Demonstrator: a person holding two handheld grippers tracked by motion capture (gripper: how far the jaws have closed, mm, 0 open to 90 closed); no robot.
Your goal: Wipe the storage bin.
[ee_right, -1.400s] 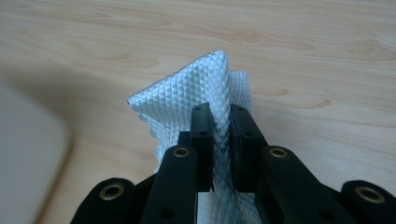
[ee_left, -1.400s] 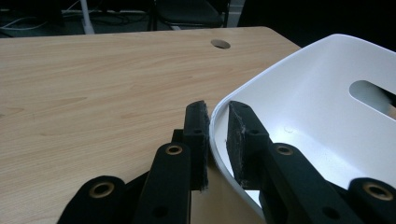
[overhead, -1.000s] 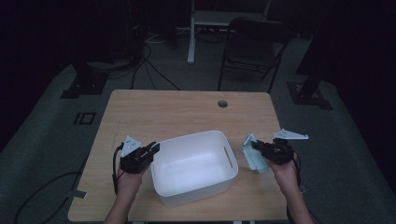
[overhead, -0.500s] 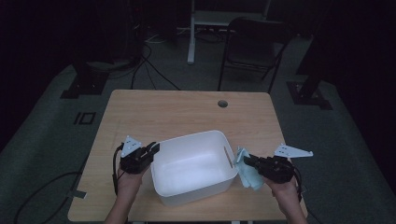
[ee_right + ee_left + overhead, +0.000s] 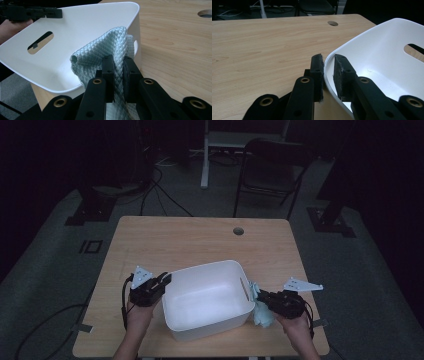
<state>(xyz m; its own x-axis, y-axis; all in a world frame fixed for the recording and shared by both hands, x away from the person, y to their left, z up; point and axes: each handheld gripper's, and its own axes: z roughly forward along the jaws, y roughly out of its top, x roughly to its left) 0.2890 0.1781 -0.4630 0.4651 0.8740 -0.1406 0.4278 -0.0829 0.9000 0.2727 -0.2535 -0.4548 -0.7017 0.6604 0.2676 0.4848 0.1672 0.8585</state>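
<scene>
- The white tub stands on the near half of the wooden table, between the person's two hands, and in the high view its inside looks empty.
- The left gripper is at the left wall of the tub. In the left gripper view its two jaws are around the rim, one outside and one inside, with only a narrow gap. The outer pad lies against the wall; if the inner pad presses on it too, I cannot tell surely, but the grip looks closed on the rim.
- The right gripper is just beside the right wall of the tub. Its jaws are nearly together and they pinch a light blue cloth with a quilted diamond pattern.
- In the right gripper view the cloth rises up from the jaws and leans on the rim of the tub, near the corner; one part of it hangs over the inside.
- In the high view the rest of the cloth hangs down outside the tub, toward the table.
- A round hole is in the table top, at the far side, well apart from the tub.
</scene>
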